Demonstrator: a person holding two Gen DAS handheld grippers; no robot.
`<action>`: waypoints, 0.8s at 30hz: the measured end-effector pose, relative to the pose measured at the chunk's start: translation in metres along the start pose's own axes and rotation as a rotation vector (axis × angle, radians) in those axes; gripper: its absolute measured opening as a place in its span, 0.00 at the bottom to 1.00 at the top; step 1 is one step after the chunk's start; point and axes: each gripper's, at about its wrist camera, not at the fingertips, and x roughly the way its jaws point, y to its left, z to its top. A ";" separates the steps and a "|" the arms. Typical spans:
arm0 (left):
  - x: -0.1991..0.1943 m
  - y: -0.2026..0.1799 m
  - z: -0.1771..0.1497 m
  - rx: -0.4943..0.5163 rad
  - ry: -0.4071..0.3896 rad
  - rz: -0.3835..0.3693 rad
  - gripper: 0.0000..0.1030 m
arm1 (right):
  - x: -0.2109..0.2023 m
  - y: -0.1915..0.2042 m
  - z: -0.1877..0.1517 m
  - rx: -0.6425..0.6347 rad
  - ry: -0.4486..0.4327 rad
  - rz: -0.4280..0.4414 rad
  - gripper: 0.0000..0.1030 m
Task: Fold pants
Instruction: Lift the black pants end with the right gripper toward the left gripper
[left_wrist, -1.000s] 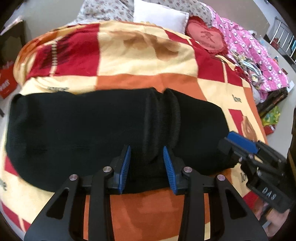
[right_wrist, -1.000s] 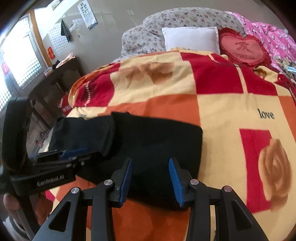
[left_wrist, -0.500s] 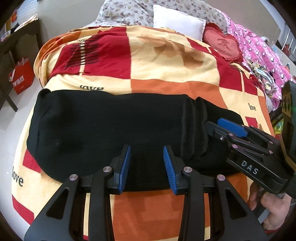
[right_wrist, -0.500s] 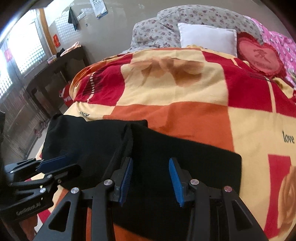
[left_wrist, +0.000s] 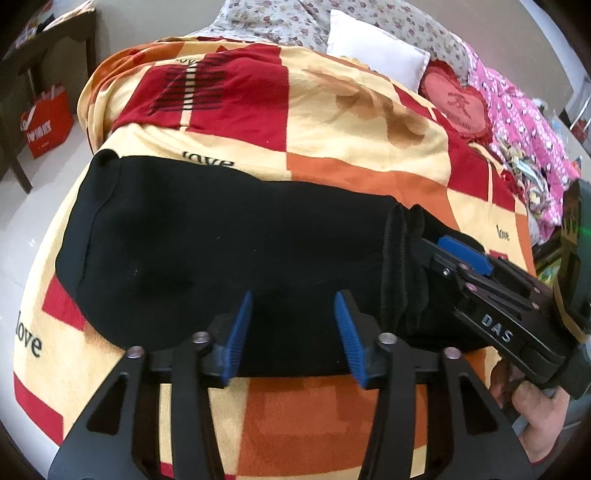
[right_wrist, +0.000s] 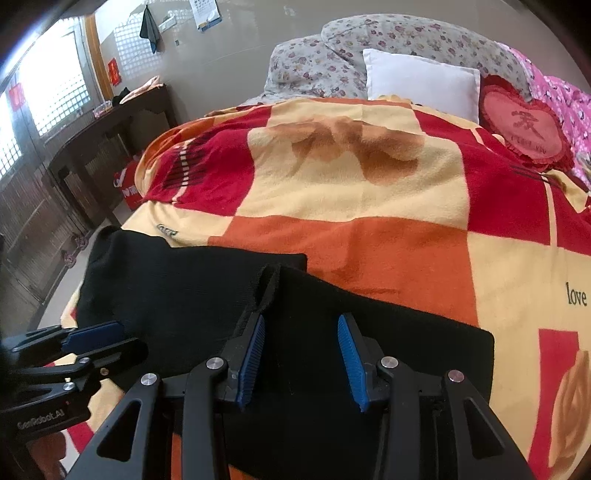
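Black pants (left_wrist: 221, 251) lie lengthwise across the near part of a checked red, orange and cream blanket (left_wrist: 332, 122). One end is folded back over the rest, with a bunched fold edge (left_wrist: 399, 258); it also shows in the right wrist view (right_wrist: 266, 291). My left gripper (left_wrist: 293, 332) is open over the pants' near edge, holding nothing. My right gripper (right_wrist: 301, 354) is open over the folded layer (right_wrist: 369, 332), just right of the fold edge. The right gripper (left_wrist: 443, 247) also shows at the fold in the left wrist view.
A white pillow (right_wrist: 421, 83), a red heart cushion (right_wrist: 524, 125) and a pink quilt (left_wrist: 517, 122) lie at the bed's head and right side. A dark wooden table (right_wrist: 110, 125) and a red bag (left_wrist: 46, 125) stand left of the bed.
Both grippers have shifted left along the pants. The fold edge now sits right of my left gripper, and my right gripper has come up to it. Both stay open.
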 end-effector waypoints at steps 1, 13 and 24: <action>-0.001 0.002 0.000 -0.011 -0.001 -0.004 0.52 | -0.003 0.002 0.000 -0.002 -0.004 0.006 0.39; -0.015 0.023 -0.006 -0.067 -0.009 -0.016 0.54 | 0.004 0.026 -0.009 -0.060 0.032 0.017 0.39; -0.037 0.058 -0.018 -0.129 -0.040 0.015 0.54 | 0.000 0.040 0.002 -0.083 0.019 0.063 0.39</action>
